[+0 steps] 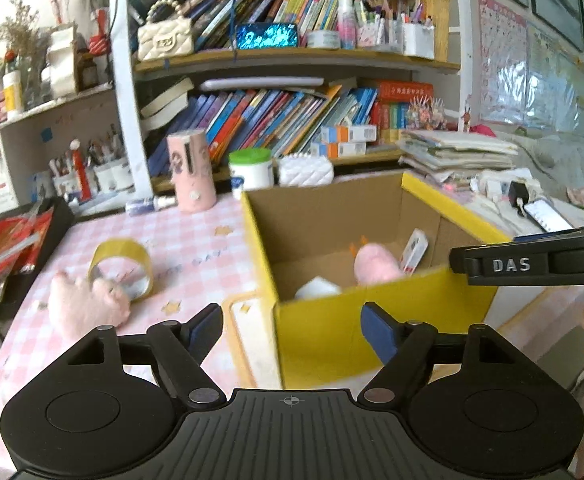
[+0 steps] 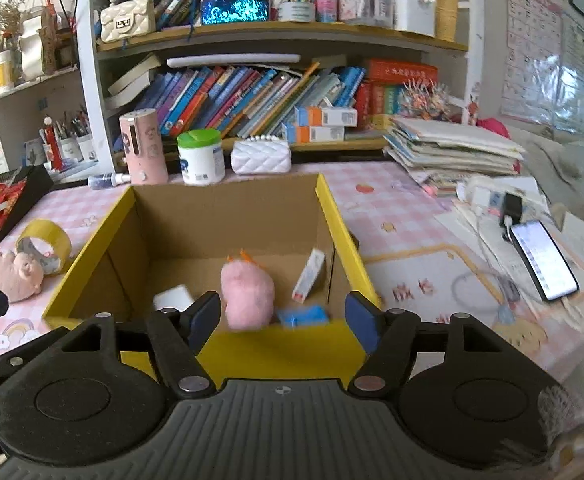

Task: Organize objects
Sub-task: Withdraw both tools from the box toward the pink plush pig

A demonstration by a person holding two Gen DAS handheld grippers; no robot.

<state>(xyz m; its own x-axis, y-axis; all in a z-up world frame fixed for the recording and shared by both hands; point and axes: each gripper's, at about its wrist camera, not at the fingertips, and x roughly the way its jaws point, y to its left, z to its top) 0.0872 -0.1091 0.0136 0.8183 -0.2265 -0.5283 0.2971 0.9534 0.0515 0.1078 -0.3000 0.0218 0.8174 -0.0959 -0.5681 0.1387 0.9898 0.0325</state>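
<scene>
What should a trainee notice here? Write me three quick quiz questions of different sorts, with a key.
1. True or false: the left claw is shut on the pink pig plush.
2. Where is the fluffy pink toy? A) on the shelf B) inside the yellow box C) under the phone
3. Fill in: the yellow tape roll stands right beside the ____.

Key: 1 false, both claws, including the right claw, are open and empty; 2 B; 3 pig plush.
</scene>
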